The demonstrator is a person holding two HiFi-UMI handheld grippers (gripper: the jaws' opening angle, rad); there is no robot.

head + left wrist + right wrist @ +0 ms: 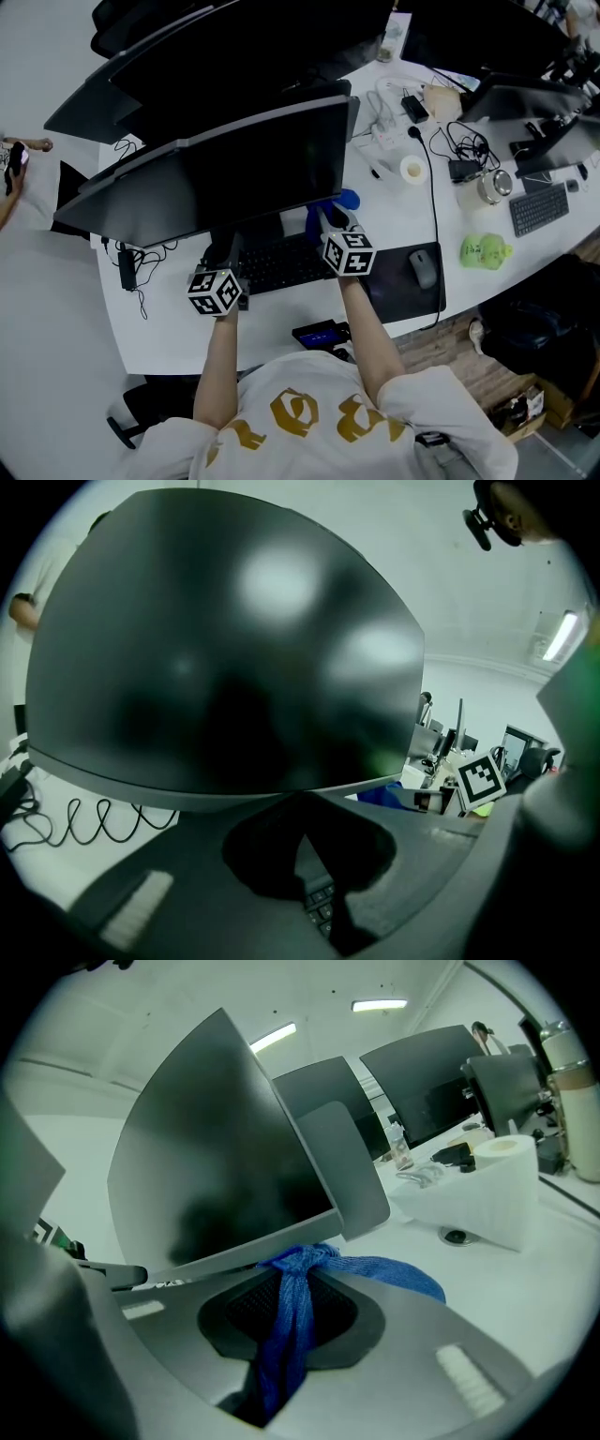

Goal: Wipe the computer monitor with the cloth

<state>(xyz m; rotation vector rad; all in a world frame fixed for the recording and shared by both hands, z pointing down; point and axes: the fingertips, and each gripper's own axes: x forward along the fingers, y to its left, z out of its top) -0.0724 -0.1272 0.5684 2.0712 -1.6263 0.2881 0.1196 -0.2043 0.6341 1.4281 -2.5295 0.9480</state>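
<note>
The wide dark monitor [234, 173] stands on the white desk [169, 333] in front of me, and its screen fills the left gripper view [225, 639]. My right gripper [330, 219] is shut on a blue cloth [343, 200] by the monitor's lower right corner. In the right gripper view the cloth [292, 1312] runs bunched between the jaws of the gripper [300, 1265], just under the screen's [220, 1171] bottom edge. My left gripper [225, 255] sits below the screen's lower edge over the black keyboard [281, 264]. Its jaws [302, 799] are shut and hold nothing.
A mouse [423, 267] lies on a dark pad to the right, with a green object [485, 249], a tape roll [411, 169], cables and a second keyboard [539, 208] beyond. More monitors [234, 47] stand behind. A white paper roll [502, 1190] stands on the desk at the right.
</note>
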